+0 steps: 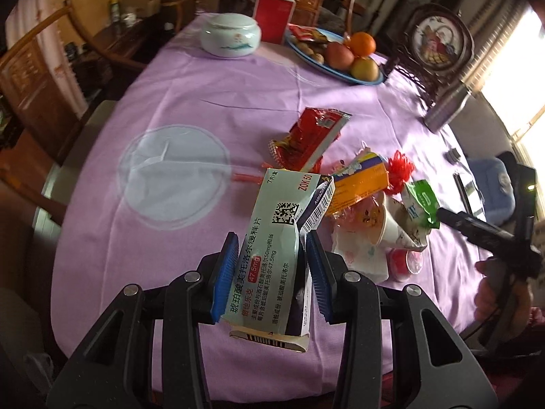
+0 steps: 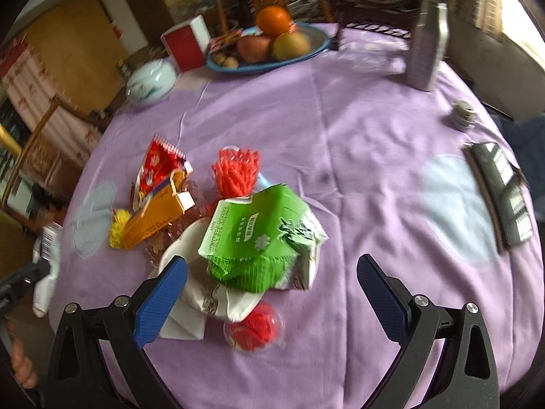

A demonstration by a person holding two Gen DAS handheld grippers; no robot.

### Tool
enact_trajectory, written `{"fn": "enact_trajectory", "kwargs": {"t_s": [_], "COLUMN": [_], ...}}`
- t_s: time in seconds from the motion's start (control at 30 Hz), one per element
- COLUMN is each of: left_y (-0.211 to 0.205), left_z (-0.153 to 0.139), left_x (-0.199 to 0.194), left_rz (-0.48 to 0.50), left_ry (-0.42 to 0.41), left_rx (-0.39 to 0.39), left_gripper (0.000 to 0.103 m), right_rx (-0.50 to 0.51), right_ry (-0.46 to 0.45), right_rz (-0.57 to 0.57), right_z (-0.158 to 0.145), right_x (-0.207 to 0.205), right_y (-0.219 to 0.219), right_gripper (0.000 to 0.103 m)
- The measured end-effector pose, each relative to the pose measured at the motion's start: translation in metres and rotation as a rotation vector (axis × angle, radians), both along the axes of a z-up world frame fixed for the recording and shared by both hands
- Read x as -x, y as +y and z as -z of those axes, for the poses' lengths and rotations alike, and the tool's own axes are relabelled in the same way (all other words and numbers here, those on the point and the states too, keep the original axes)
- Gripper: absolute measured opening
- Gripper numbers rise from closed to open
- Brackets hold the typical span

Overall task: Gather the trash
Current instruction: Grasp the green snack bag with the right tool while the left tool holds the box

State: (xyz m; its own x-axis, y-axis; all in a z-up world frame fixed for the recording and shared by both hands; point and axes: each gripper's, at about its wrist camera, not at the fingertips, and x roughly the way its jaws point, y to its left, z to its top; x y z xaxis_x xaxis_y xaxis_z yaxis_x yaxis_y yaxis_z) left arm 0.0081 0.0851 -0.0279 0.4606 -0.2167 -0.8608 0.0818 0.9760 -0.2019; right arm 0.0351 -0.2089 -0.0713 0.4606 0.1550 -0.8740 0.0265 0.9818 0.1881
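One medicine box sits clamped between the blue pads of the left gripper, lifted above the tablecloth for carrying away; the right gripper hangs spread wide and empty over the trash pile, probably ready for the green packet.

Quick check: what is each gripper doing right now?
Left gripper: closed on the medicine box, lifted above the table.
Right gripper: open, holding nothing, facing the trash pile.
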Motion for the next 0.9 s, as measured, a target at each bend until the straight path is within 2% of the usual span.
{"fn": "enact_trajectory", "kwargs": {"t_s": [0.13,0.27,0.3,0.33,0.53,0.9], "left_y": [-0.003,-0.004,-0.005,-0.006,-0.015,-0.058], "left_z": [-0.001,0.0,-0.001,-0.001,-0.002,-0.002], "left_x": [0.005,0.007,0.008,0.007,0.001,-0.016], "left_rz": [-0.04,-0.062,-0.065,-0.067,-0.055,0.028], "left_ry": [0.012,0.025,0.026,0.024,0.013,-0.008], "left_rx": [-0.01,-0.014,-0.017,-0.022,-0.011,0.015], "left_gripper": [0.041,0.041,0.041,0.041,0.041,0.042], "right_rx": [0.03,0.04,0.03,0.01,-0.046,-0.037], "right_ry": [0.031,0.037,0.03,0.02,-0.044,-0.156], "right_rz": [-0.058,-0.068,-0.068,-0.078,-0.087,-0.061], "right_z": [0.019,0.029,0.028,0.027,0.009,-0.036], "right_x": [-0.011,-0.018,-0.019,-0.019,-0.008,0.019], "right_y": [0.009,0.009,0.007,0.005,-0.01,-0.047], "right_gripper": [0.098,0.097,0.095,0.081,0.073,0.072]}}
